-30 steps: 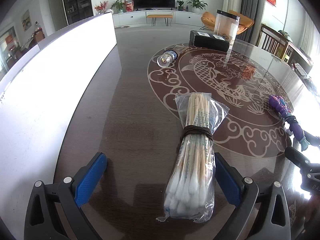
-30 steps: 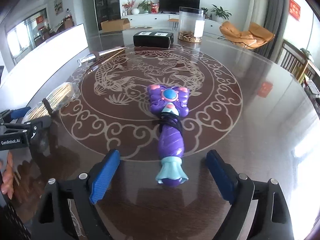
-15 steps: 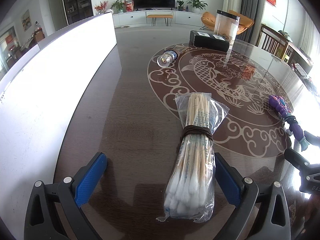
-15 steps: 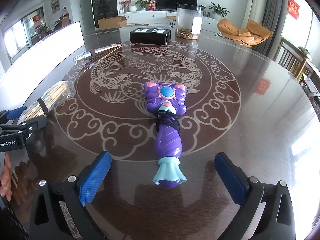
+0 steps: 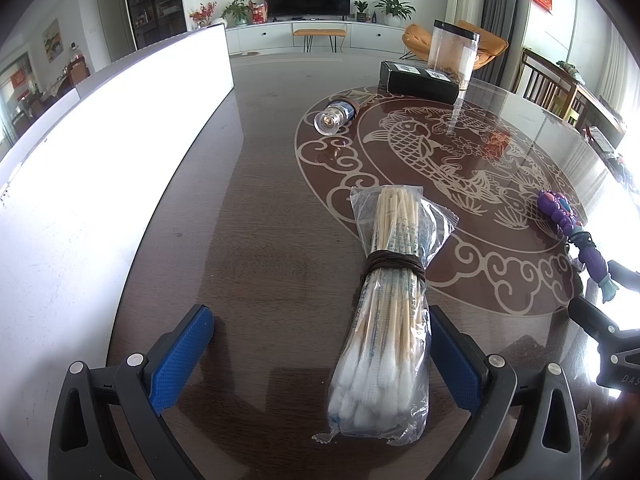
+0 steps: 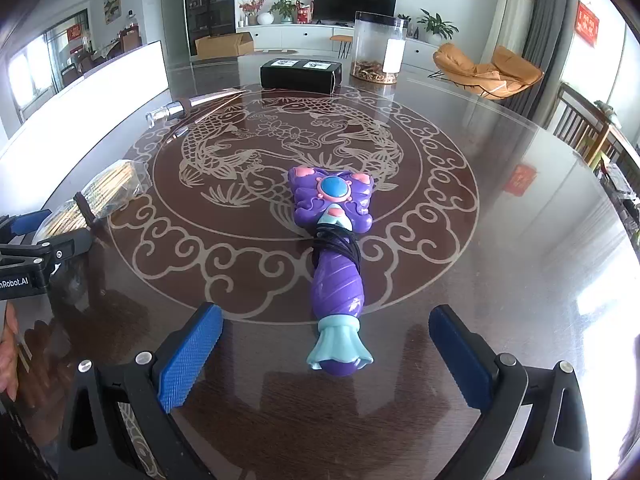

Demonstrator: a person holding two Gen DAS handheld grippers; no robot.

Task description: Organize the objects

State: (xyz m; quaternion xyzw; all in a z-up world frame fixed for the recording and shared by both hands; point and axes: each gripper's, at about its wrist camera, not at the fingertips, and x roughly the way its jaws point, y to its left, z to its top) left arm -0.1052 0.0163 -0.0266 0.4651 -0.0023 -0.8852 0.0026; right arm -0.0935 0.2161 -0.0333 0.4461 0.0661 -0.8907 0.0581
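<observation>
On the dark table [image 6: 520,264] w/ its carp-and-cloud inlay, everything lies flat. Biggest thing by me is the white box [image 5: 100,152] running along the table's left edge. Far side: black box [image 6: 301,75] lying flat, clear jar [image 6: 379,49] upright just right of it. A glass bottle [image 5: 336,114] lies on its side at the inlay's rim. My left gripper [image 5: 320,360] is spread wide; the bag of cotton swabs [image 5: 386,312], tied w/ a dark band at mid-length, sits between the pads, close against the right pad, well clear of the left. My right gripper [image 6: 324,354] has just been opening and is now fully spread; the purple toy wand [image 6: 336,256] lies between the pads, tail end toward me, neither pad touching it. Black cord is wrapped round its neck.
</observation>
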